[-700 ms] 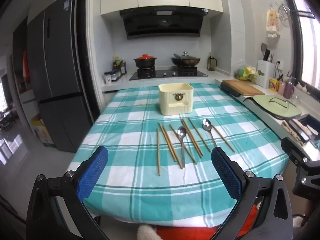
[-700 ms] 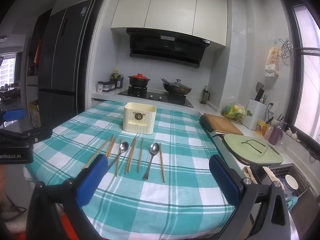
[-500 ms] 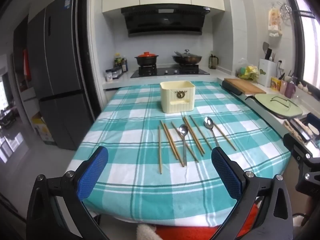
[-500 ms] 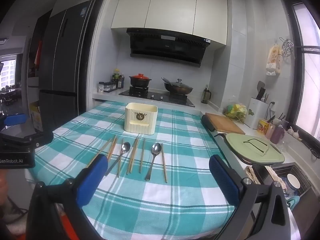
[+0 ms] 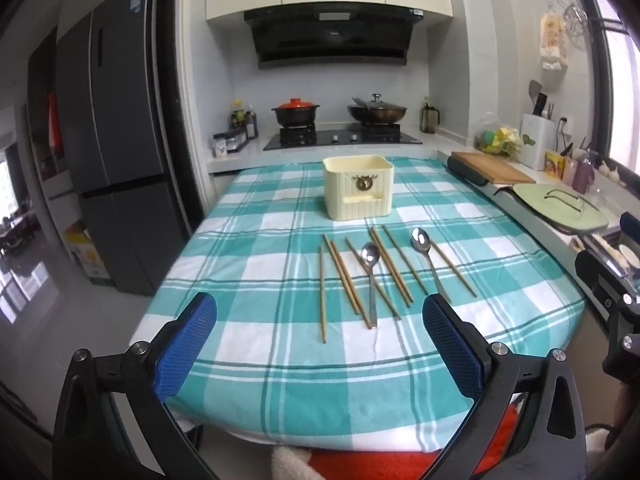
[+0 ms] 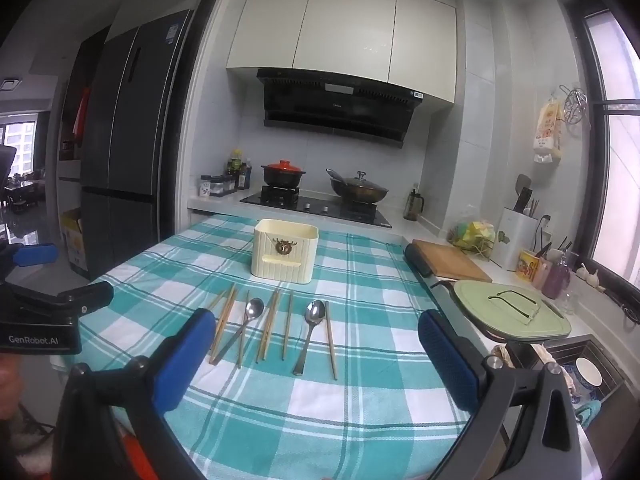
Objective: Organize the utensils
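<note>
Left wrist view: my left gripper (image 5: pixel 318 342) hangs spread wide and empty over the near edge of the checked tablecloth (image 5: pixel 248 240); my right gripper (image 6: pixel 314 350) is likewise gaping, holding nothing. Just ahead lie wooden chopsticks (image 5: pixel 322 294) and two steel spoons (image 5: pixel 371 276), before the cream utensil holder (image 5: pixel 358 188). Light, stiff, likely slippery, they seem best pinched mid-shaft.

"GenRobot.AI" on the left tool (image 6: pixel 40 308) (white letters, black housing)
</note>
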Demonstrator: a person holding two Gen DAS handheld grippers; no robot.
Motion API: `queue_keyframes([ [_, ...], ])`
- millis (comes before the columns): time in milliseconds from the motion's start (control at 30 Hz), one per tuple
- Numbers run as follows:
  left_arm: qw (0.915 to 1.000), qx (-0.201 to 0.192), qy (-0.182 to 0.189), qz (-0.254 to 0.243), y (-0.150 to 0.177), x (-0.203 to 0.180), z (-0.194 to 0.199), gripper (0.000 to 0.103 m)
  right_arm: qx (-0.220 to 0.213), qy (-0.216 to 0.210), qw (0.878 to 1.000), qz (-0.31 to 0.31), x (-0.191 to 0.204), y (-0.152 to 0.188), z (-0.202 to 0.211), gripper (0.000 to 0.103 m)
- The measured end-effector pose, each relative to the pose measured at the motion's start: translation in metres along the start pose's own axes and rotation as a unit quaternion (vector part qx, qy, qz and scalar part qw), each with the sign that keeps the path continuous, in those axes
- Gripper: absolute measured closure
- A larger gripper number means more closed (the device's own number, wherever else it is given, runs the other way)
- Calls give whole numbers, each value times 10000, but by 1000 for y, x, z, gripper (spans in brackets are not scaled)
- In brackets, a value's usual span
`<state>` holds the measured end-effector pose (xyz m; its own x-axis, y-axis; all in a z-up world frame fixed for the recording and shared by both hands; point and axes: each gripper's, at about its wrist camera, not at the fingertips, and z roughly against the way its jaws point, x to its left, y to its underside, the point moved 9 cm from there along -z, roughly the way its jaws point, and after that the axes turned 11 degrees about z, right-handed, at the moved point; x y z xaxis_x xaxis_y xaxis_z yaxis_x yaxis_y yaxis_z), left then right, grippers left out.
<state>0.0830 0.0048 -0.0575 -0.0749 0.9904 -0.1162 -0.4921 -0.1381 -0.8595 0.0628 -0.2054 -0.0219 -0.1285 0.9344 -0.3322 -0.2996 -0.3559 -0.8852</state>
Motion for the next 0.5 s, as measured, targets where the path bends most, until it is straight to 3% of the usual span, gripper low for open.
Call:
queue_keyframes([
  [500,9999,121,2,-45,3,-1,-10,0,43,6,10000,-60,-6,4,-4,0],
])
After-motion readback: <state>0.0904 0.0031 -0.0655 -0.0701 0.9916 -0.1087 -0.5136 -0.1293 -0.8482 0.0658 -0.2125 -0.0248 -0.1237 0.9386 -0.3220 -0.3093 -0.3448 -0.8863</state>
